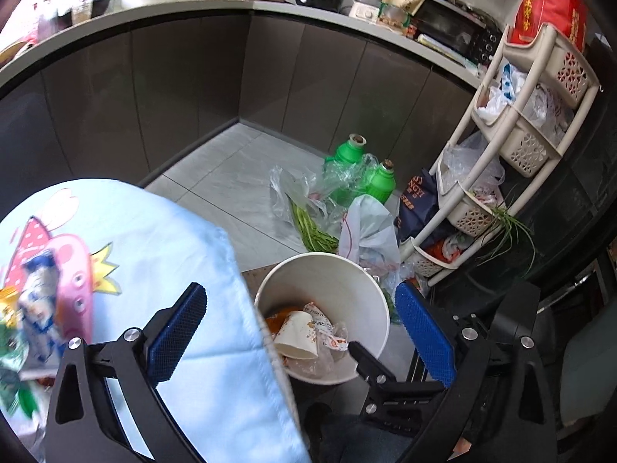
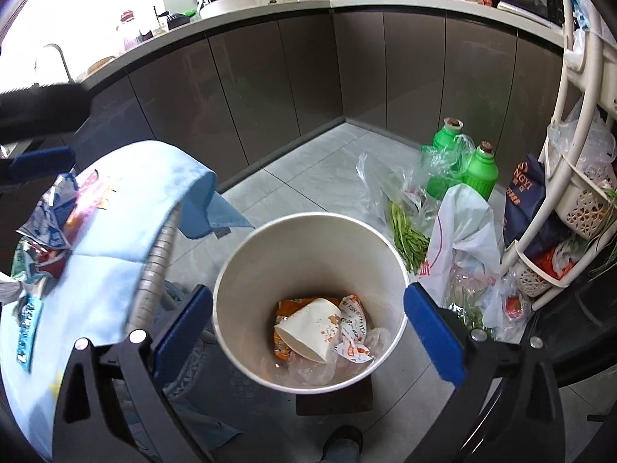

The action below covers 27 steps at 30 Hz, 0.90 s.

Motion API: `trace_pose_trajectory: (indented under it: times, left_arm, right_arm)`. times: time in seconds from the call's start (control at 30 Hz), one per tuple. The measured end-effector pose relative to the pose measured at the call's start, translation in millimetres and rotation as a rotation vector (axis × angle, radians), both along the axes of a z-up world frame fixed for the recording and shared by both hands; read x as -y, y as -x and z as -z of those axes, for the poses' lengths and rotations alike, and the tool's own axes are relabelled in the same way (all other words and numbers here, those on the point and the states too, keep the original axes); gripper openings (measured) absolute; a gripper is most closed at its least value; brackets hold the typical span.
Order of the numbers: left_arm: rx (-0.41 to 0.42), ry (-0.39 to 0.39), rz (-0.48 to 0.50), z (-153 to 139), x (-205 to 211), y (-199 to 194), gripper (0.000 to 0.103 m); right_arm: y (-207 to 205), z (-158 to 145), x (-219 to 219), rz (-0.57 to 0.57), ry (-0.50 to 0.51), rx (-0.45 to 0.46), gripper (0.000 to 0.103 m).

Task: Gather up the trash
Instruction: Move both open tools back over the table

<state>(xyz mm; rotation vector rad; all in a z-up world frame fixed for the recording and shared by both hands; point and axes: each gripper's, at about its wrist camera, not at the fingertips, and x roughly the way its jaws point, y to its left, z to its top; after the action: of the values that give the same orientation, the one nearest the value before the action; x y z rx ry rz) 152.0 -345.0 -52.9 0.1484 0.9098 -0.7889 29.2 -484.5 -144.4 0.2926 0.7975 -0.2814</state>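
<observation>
A white round bin (image 2: 308, 247) stands on the floor beside the table; it also shows in the left wrist view (image 1: 370, 289). Inside lie a paper cup (image 2: 308, 328), orange wrappers and clear plastic. My right gripper (image 2: 308, 328) is open and empty, held right above the bin. My left gripper (image 1: 300, 332) is open and empty, straddling the table's edge and the bin. Crumpled blue-white wrappers (image 1: 38, 308) lie on the light blue tablecloth (image 1: 173, 239) at the left; they also show in the right wrist view (image 2: 46, 216).
On the floor past the bin lie two green bottles (image 2: 478, 173), green vegetables in a clear bag (image 2: 405, 231) and a white plastic bag (image 2: 462, 231). A cream basket rack (image 1: 513, 146) stands at the right. Dark cabinets under a cluttered counter (image 1: 270, 4) ring the back.
</observation>
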Motion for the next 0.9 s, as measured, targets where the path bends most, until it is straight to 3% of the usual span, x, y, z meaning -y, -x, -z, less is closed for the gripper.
trace_pose_trajectory:
  times: [0.27,0.5,0.9]
  left_arm:
    - [0.079,0.028,-0.087,-39,-63,33,0.094]
    - [0.102,0.055,-0.164,-61,-125,56,0.094]
    - [0.117,0.042,-0.335,-64,-231,78,0.094]
  right_arm:
    - [12,-43,-32,-0.033,0.045,0.036,0.099]
    - [22,-77,-67,-0.098,0.071,0.07,0.099]
    - [22,-109,-137,-0.235,0.14,0.082,0.099]
